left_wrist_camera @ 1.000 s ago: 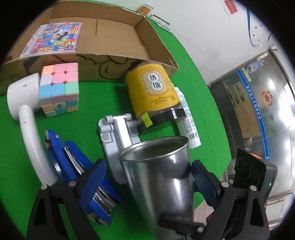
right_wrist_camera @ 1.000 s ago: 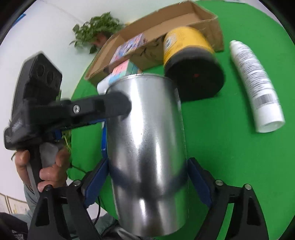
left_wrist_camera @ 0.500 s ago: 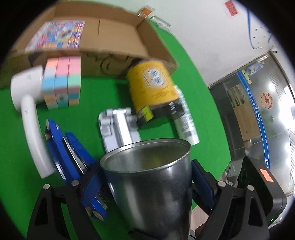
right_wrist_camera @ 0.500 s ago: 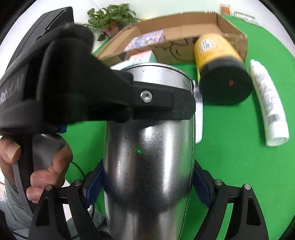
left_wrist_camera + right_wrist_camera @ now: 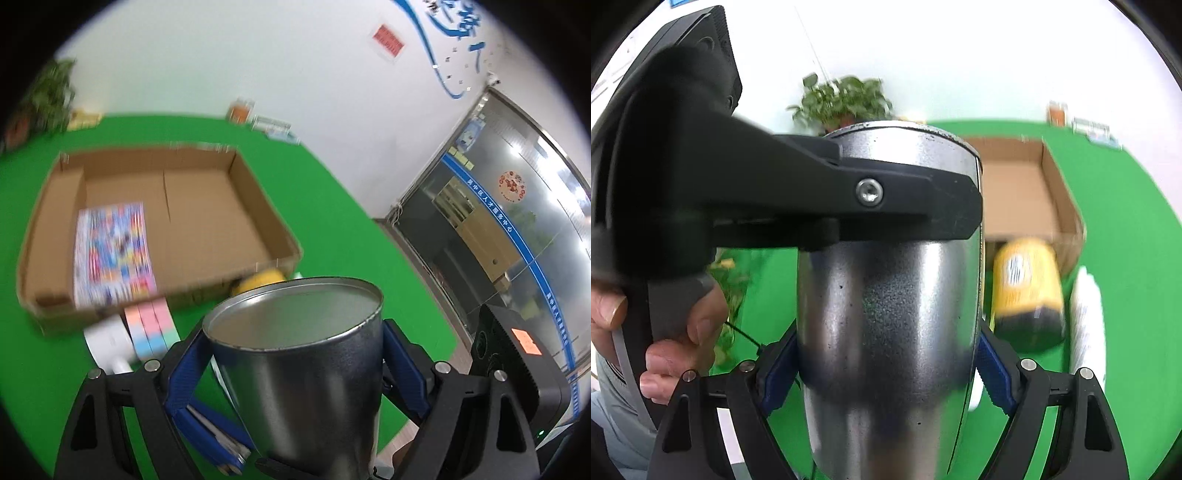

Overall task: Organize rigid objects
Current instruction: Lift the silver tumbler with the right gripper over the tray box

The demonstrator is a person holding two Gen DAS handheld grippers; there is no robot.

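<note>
A steel cup point(image 5: 306, 373) is held upright between both grippers, above the green table. My left gripper point(image 5: 291, 373) is shut on the cup, its blue pads against the sides. My right gripper point(image 5: 886, 365) is shut on the same cup point(image 5: 886, 314), and a left finger point(image 5: 849, 199) crosses its upper part. An open cardboard box point(image 5: 207, 206) lies ahead with a colourful booklet point(image 5: 110, 251) inside. A yellow jar point(image 5: 1027, 288) and a white bottle point(image 5: 1086, 317) lie in front of the box.
A pastel puzzle cube point(image 5: 149, 325) and a white curved handle piece point(image 5: 107, 339) lie just before the box. A blue stapler point(image 5: 214, 439) shows below the left fingers. A potted plant point(image 5: 842, 99) stands at the table's far edge. A glass door point(image 5: 498, 206) is at right.
Both grippers have risen with the cup and tipped it upright. The box now shows from above and the table objects have dropped low in view.
</note>
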